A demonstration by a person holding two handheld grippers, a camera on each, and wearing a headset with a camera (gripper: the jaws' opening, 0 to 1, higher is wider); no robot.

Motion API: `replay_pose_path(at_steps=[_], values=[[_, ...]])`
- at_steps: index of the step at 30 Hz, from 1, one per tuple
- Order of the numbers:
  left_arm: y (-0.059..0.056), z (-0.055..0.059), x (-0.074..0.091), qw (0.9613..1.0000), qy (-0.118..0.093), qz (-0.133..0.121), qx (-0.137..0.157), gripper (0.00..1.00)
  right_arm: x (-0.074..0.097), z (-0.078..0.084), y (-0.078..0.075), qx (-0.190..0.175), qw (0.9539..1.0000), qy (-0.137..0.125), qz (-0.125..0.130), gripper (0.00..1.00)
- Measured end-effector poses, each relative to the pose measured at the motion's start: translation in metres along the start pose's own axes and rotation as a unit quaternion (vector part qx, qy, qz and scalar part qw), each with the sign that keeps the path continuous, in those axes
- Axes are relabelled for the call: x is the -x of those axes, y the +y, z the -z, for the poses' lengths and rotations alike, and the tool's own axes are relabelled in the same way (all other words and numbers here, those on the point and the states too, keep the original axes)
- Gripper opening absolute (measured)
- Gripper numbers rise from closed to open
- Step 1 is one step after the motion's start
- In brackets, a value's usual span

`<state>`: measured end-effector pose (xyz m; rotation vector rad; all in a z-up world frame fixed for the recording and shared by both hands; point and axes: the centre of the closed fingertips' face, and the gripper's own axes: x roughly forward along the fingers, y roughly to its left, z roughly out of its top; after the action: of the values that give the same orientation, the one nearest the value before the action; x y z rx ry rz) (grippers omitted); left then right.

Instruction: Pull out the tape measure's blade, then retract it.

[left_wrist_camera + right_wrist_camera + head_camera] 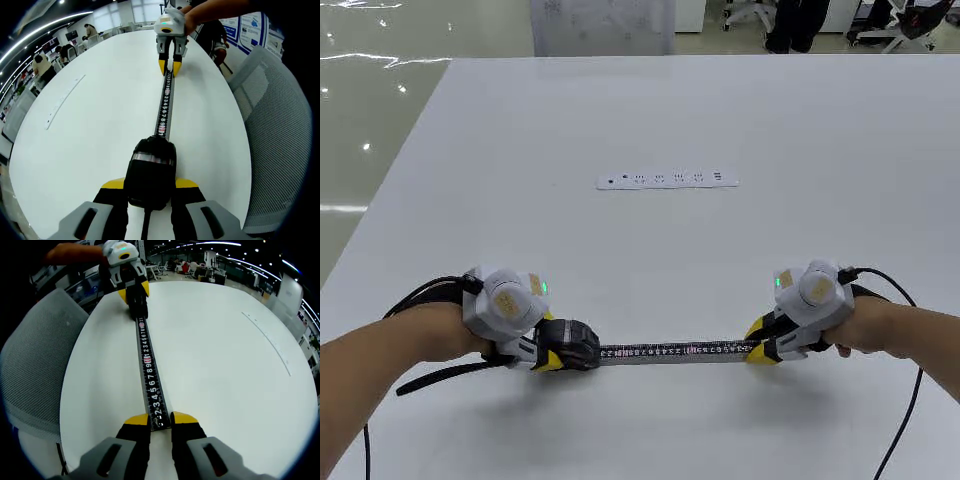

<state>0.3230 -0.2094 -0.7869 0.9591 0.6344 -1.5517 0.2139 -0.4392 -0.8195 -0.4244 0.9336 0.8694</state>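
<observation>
A black tape measure case (569, 345) (150, 171) lies on the white table near its front edge, and my left gripper (548, 352) (149, 184) is shut on it. Its dark numbered blade (675, 350) (165, 102) (149, 377) runs out flat to the right across the table. My right gripper (756, 343) (154, 419) is shut on the blade's tip, its yellow pads (183, 417) pinching the end. In the right gripper view the case (136, 304) shows far off in the left gripper (131, 292). In the left gripper view the right gripper (170, 67) sits at the blade's far end.
A white power strip (667, 179) (64, 100) (266, 341) lies flat mid-table, beyond the blade. A grey mesh chair (280, 135) (35, 355) stands at the table's near edge. Cables (905, 400) trail from both grippers. Office chairs and people stand in the background.
</observation>
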Motion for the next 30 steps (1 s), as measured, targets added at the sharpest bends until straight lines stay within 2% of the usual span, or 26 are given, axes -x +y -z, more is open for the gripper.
replay_pose_path(at_steps=[4, 6, 8, 10, 15, 19, 21, 22, 24, 26, 29, 30], values=[[0.000, 0.000, 0.000, 1.0000, -0.003, 0.001, 0.002, 0.30, -0.001, -0.001, 0.001, 0.012, 0.9999, 0.010, 0.000, 0.14], [-0.001, -0.001, -0.001, 0.9999, -0.008, -0.001, -0.012, 0.30, -0.001, -0.002, 0.002, 0.034, 0.9991, 0.024, 0.000, 0.15], [0.000, 0.001, -0.001, 0.9998, -0.010, -0.009, -0.014, 0.31, -0.002, -0.002, 0.001, 0.038, 0.9989, 0.028, 0.000, 0.15], [0.001, 0.003, -0.004, 0.9999, -0.005, -0.015, -0.001, 0.32, -0.001, -0.001, 0.001, 0.038, 0.9988, 0.030, -0.001, 0.15], [0.003, 0.004, -0.002, 0.9995, -0.001, -0.030, 0.007, 0.33, -0.003, -0.001, 0.001, 0.038, 0.9984, 0.041, 0.003, 0.15], [0.003, 0.008, 0.000, 0.9991, 0.002, -0.037, 0.021, 0.40, -0.002, -0.002, 0.002, 0.066, 0.9963, 0.053, 0.012, 0.16], [0.003, 0.011, 0.002, 0.9983, 0.002, -0.043, 0.039, 0.43, -0.002, -0.001, 0.000, 0.063, 0.9964, 0.053, 0.019, 0.17], [0.003, 0.012, 0.004, 0.9975, 0.000, -0.046, 0.054, 0.44, -0.001, -0.001, -0.003, 0.059, 0.9964, 0.051, 0.032, 0.18], [0.002, 0.014, 0.006, 0.9962, -0.005, -0.048, 0.073, 0.48, 0.001, -0.001, -0.009, 0.039, 0.9965, 0.047, 0.057, 0.24], [0.003, 0.015, 0.010, 0.9939, -0.017, -0.056, 0.094, 0.54, 0.004, -0.002, -0.008, 0.026, 0.9969, 0.039, 0.064, 0.33], [0.008, 0.017, 0.017, 0.9876, -0.037, -0.072, 0.134, 0.62, 0.008, -0.004, -0.009, 0.006, 0.9966, 0.020, 0.080, 0.43], [0.012, 0.018, 0.020, 0.9837, -0.046, -0.086, 0.151, 0.66, 0.010, -0.006, -0.010, 0.002, 0.9958, 0.011, 0.090, 0.48]])
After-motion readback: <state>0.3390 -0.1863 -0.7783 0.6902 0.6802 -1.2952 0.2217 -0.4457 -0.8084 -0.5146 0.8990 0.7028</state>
